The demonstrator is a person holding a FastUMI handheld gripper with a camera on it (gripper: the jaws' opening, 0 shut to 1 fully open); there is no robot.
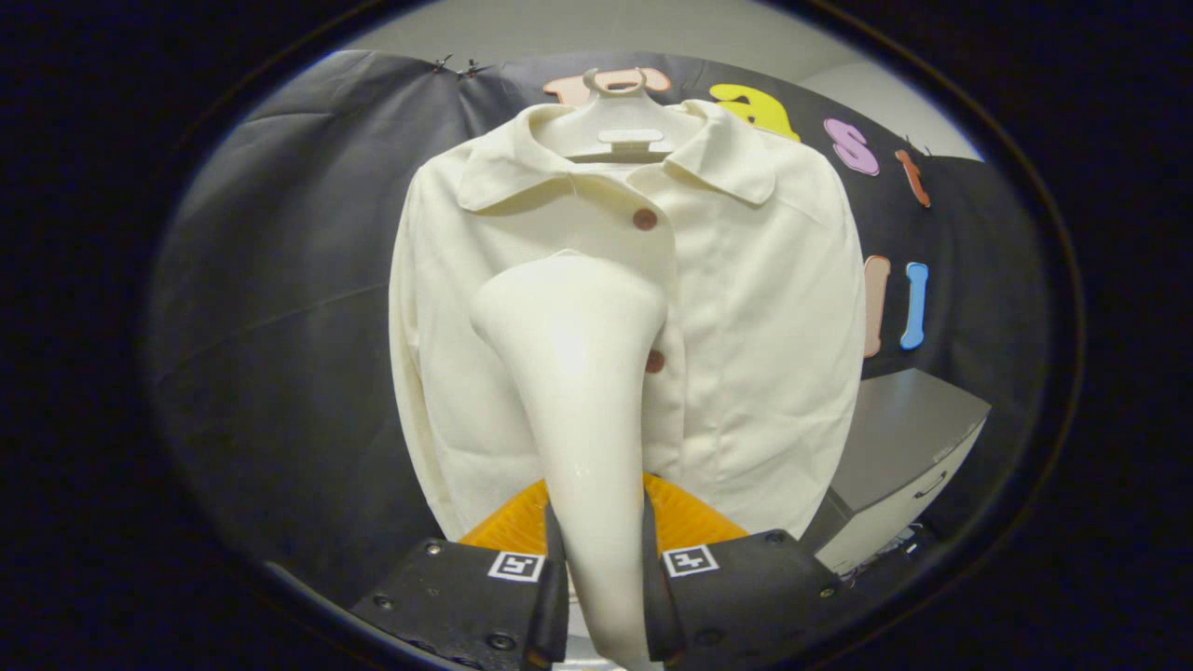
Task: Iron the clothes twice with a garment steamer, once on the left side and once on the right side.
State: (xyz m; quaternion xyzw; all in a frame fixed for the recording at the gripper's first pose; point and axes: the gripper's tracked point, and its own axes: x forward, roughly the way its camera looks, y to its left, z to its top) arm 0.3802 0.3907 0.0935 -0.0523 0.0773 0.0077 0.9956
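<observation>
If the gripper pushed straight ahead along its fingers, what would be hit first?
Probably the cream button-front shirt on its hanger: the gripper is shut on the cream garment steamer, whose head points at the shirt's front. Depth is unclear.

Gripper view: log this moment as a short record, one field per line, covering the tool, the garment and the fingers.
tool: cream garment steamer, handle running up between the fingers, head widening at the top
gripper: gripper shut on the steamer, a finger pressing each side of the handle
garment: cream shirt on a white hanger, buttoned, collar open
steamer head position: over the shirt's front, beside the button line; contact cannot be told
buttons seen: two, reddish-brown
nearby: grey box beside the shirt's hem
</observation>
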